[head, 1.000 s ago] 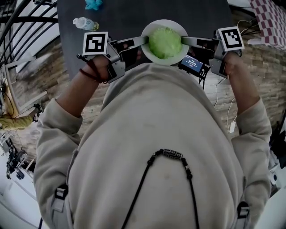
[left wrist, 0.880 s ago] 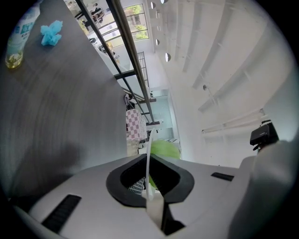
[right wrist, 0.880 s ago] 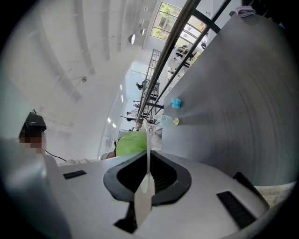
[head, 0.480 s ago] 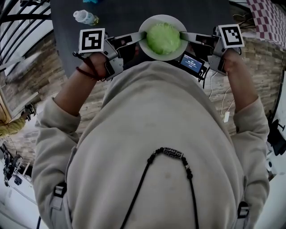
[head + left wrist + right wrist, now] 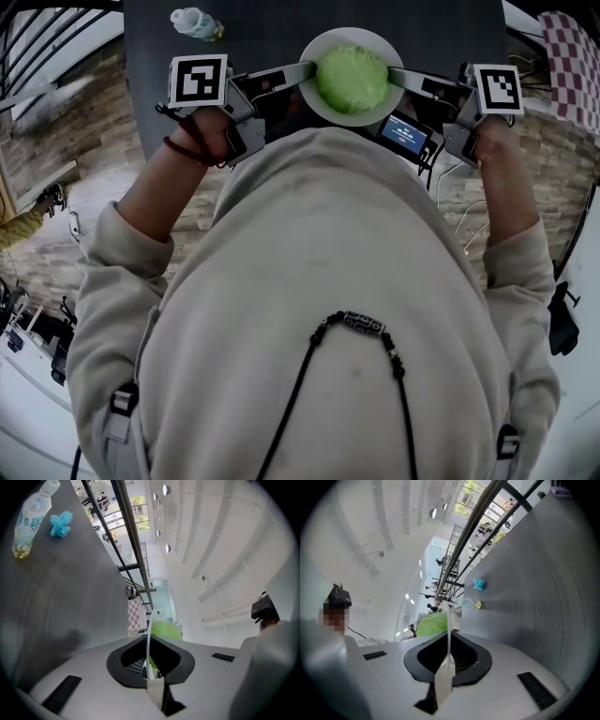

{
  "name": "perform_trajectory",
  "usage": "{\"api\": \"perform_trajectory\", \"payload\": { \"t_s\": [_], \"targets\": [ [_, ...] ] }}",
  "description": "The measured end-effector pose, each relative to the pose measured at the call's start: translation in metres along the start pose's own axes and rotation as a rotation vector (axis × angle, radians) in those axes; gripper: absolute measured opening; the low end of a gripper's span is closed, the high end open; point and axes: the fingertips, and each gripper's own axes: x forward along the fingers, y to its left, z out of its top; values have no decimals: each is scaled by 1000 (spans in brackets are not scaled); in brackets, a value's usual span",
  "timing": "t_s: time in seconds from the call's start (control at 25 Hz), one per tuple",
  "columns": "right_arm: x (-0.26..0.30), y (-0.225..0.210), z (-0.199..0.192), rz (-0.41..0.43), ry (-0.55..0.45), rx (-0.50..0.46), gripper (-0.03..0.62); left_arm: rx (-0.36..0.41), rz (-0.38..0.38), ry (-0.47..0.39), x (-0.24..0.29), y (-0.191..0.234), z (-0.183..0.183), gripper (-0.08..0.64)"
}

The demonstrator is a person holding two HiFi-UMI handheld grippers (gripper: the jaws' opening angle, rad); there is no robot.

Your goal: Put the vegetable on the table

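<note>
over the dark table (image 5: 253, 28), your left gripper (image 5: 307, 71) and right gripper (image 5: 392, 75) pinch the plate (image 5: 320, 106) of cabbage (image 5: 352, 80); bottle (image 5: 195, 22) at 11 o'clock.

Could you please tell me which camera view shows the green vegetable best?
The head view: the vegetable shows whole from above, sitting on the white plate. The left gripper view and right gripper view each show only a green part beside the plate's edge-on rim.

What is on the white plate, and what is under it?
A round green vegetable fills the plate's middle. The left gripper and right gripper each clamp its rim. Dark table shows beyond it; what lies directly beneath is covered.
</note>
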Motion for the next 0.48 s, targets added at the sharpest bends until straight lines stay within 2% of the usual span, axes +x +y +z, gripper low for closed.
{"api": "perform_trajectory", "payload": {
  "t_s": [0.36, 0.48],
  "targets": [
    [3, -15, 13, 10, 25, -5, 28, 22, 10, -75, 7, 11, 11, 18],
    [4, -20, 14, 0, 35, -3, 28, -2, 14, -107, 6, 18, 9, 18]
  ]
}}
